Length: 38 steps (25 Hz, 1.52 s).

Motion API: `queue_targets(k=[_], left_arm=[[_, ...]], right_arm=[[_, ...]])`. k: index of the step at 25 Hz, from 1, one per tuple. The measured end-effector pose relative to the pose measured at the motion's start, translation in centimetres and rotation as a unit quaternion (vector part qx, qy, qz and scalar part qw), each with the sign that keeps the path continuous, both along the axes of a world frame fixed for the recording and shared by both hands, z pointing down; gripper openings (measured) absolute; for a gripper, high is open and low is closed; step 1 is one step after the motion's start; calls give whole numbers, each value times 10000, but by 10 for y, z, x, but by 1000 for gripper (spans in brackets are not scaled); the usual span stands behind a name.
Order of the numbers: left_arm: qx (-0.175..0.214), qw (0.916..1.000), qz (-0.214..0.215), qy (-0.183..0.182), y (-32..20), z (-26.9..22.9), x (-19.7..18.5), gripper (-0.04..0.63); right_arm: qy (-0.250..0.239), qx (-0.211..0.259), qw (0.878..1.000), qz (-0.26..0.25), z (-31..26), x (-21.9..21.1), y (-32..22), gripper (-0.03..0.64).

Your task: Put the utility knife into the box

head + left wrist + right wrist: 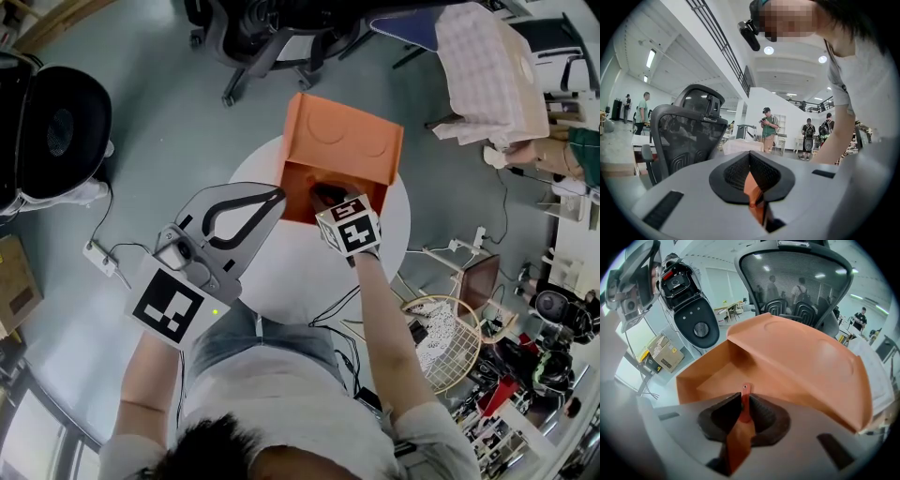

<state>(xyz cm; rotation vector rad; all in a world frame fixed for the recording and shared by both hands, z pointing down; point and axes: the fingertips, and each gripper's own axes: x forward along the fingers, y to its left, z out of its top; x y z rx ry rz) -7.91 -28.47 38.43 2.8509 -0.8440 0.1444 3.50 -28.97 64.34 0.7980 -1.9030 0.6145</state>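
Reaching to the box (pixel 342 141), right claw (pixel 743 399) pinches utility knife (pixel 745 392); left claw (pixel 750 159) pressed together

The box (pixel 801 362) looked like smooth, matt orange card, and the utility knife (pixel 745 404) like orange plastic. The left gripper (pixel 751 154) was matt grey plastic with ribbed black pads (pixel 736 174).

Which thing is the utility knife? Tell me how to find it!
Find the white round table with the open orange box on it. Over the box, the right gripper pinches the utility knife: a thin orange-red strip with a small hole at its tip.
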Motion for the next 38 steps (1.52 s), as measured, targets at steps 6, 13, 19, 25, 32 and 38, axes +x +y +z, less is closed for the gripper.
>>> queue_targets(k=[6, 13, 19, 25, 32, 38], left_arm=[[15, 10000, -47, 8, 7, -3, -3, 9], [198, 9998, 74, -7, 20, -15, 5, 9], [323, 9992, 245, 10, 35, -30, 19, 9], [447, 9979, 473, 60, 54, -45, 36, 9], [568, 9956, 743, 112, 70, -61, 59, 9], [633, 9941, 834, 288, 83, -78, 73, 9]], right_arm=[[-110, 182, 9997, 105, -14, 1, -2, 61], [-370, 552, 9976, 175, -45, -1, 3, 13], [-780, 973, 9915, 366, -84, -3, 12, 8], [-1634, 1694, 9692, 722, -154, -9, 25, 8], [-2498, 2538, 9292, 991, -237, -11, 52, 8], [-2807, 3142, 9018, 961, -294, -6, 76, 8]])
